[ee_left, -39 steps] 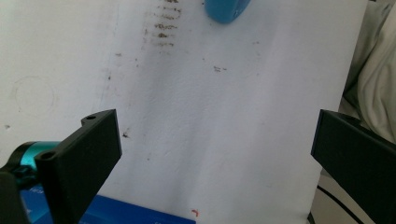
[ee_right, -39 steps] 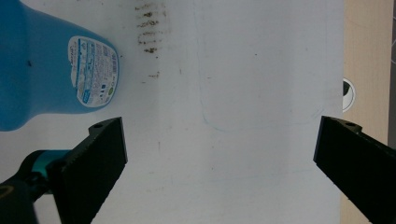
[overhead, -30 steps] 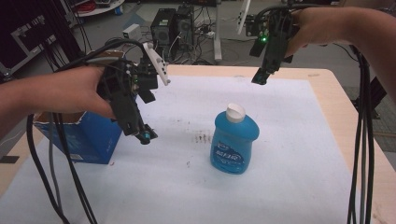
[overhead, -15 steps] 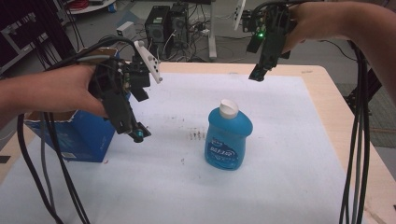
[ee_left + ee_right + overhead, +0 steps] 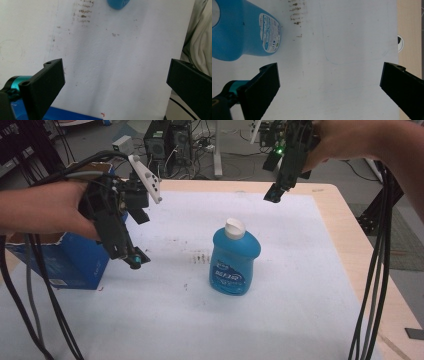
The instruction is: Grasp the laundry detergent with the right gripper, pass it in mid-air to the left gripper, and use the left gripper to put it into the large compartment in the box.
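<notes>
Black-jawed left claw (image 5: 131, 257) and right claw (image 5: 274, 195) both wide, empty, above blue bottle (image 5: 234, 260).

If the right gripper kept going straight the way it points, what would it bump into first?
Probably the bare white table cover. The right gripper is open, and the blue bottle sits off to one side of its line.

Bottle mid-table, box at my left.
I see the bottle (image 5: 234, 260) upright on the table (image 5: 320, 270), the box (image 5: 65, 262) well left at the edge. My left hand-held gripper (image 5: 131, 257) hangs between them; my right hand-held gripper (image 5: 274, 195) hangs behind the bottle.
</notes>
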`<state>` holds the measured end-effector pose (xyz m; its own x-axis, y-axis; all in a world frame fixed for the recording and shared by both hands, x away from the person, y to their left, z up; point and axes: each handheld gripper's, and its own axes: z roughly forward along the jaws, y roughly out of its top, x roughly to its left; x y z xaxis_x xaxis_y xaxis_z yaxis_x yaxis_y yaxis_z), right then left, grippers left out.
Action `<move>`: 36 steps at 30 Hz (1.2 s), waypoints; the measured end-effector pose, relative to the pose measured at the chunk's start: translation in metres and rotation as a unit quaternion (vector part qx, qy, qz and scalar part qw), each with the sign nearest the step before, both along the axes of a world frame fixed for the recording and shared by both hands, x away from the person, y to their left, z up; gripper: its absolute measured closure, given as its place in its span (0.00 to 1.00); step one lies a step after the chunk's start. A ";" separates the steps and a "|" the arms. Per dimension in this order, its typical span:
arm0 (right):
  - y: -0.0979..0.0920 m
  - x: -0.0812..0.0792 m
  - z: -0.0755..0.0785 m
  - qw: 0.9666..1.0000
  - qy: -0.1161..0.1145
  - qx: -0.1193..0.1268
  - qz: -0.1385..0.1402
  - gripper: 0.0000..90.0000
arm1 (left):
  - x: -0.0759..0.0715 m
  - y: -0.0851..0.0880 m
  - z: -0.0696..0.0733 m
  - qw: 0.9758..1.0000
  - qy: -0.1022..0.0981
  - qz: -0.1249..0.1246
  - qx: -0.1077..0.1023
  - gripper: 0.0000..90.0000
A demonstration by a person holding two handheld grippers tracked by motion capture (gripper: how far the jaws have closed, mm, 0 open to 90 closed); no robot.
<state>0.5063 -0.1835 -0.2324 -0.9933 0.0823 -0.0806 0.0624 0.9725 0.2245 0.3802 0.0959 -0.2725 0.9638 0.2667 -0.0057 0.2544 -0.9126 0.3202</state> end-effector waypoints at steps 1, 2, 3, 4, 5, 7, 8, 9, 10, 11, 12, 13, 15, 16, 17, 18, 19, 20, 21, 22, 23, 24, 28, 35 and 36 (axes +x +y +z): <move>-0.007 -0.002 0.001 1.000 0.009 0.006 -0.021 0.02 | 0.000 0.000 0.000 1.000 -0.001 -0.001 -0.001 0.02; -0.010 -0.004 0.002 1.000 0.010 0.010 -0.027 0.02 | 0.000 0.000 0.000 1.000 0.000 -0.003 -0.001 0.02; -0.014 -0.007 0.003 0.999 0.007 0.014 -0.030 0.02 | 0.000 0.000 0.000 1.000 0.000 -0.003 -0.001 0.02; -0.017 -0.010 0.003 0.999 0.007 0.019 -0.029 0.02 | 0.000 -0.001 -0.001 1.000 0.000 -0.004 -0.002 0.02; -0.017 -0.010 0.003 0.999 0.007 0.019 -0.029 0.02 | 0.001 -0.001 -0.001 1.000 -0.001 -0.005 0.001 0.02; -0.022 -0.017 0.004 0.999 0.005 0.024 -0.031 0.02 | 0.001 -0.002 -0.001 1.000 0.000 -0.007 0.002 0.02; -0.027 -0.024 0.002 0.999 0.004 0.030 -0.034 0.02 | 0.002 -0.004 -0.002 1.000 0.002 -0.009 0.000 0.02; -0.029 -0.026 0.001 0.999 0.003 0.033 -0.034 0.02 | 0.002 -0.005 -0.002 1.000 0.003 -0.009 0.001 0.02; -0.029 -0.026 0.001 0.999 0.003 0.033 -0.034 0.02 | 0.002 -0.005 -0.002 1.000 0.003 -0.009 0.001 0.02; -0.032 -0.029 0.000 0.999 0.003 0.037 -0.038 0.02 | 0.002 -0.005 -0.003 1.000 0.003 -0.012 0.001 0.02; -0.032 -0.029 0.000 0.999 0.003 0.037 -0.038 0.02 | 0.002 -0.005 -0.003 1.000 0.003 -0.012 0.001 0.02; -0.035 -0.032 -0.001 0.998 0.001 0.044 -0.038 0.02 | 0.002 -0.007 -0.004 1.000 0.003 -0.016 0.001 0.02; -0.041 -0.039 -0.003 0.997 0.003 0.060 -0.042 0.02 | 0.003 -0.008 -0.004 1.000 0.002 -0.018 0.002 0.02; -0.046 -0.047 -0.007 0.996 0.004 0.076 -0.047 0.02 | 0.004 -0.009 -0.005 1.000 0.002 -0.018 0.003 0.02; -0.048 -0.051 -0.009 0.995 0.003 0.084 -0.046 0.02 | 0.004 -0.009 -0.005 1.000 0.002 -0.017 0.002 0.02; -0.049 -0.054 -0.012 0.995 0.003 0.089 -0.046 0.02 | 0.004 -0.010 -0.005 1.000 0.002 -0.019 0.003 0.02; -0.050 -0.057 -0.014 0.995 0.002 0.092 -0.046 0.02 | 0.004 -0.010 -0.005 1.000 0.001 -0.021 0.003 0.02; -0.051 -0.061 -0.016 0.994 0.001 0.096 -0.045 0.02 | 0.004 -0.010 -0.006 1.000 0.000 -0.021 0.002 0.02; -0.053 -0.063 -0.019 0.994 -0.001 0.102 -0.044 0.02 | 0.005 -0.011 -0.006 1.000 0.001 -0.022 0.002 0.02; -0.054 -0.066 -0.021 0.993 -0.001 0.109 -0.047 0.02 | 0.005 -0.011 -0.006 1.000 0.001 -0.022 0.003 0.02; -0.055 -0.068 -0.023 0.992 0.000 0.115 -0.048 0.02 | 0.005 -0.011 -0.006 1.000 0.001 -0.022 0.003 0.02; -0.057 -0.071 -0.025 0.992 0.001 0.118 -0.050 0.02 | 0.005 -0.011 -0.006 1.000 0.001 -0.022 0.003 0.02; -0.061 -0.079 -0.034 0.990 0.001 0.128 -0.056 0.02 | 0.005 -0.013 -0.008 1.000 0.003 -0.026 0.007 0.02; -0.071 -0.093 -0.050 0.984 0.010 0.167 -0.066 0.02 | 0.006 -0.012 -0.010 1.000 0.005 -0.026 0.003 0.02; -0.072 -0.095 -0.052 0.983 0.011 0.169 -0.069 0.02 | 0.006 -0.012 -0.010 1.000 0.005 -0.025 0.003 0.02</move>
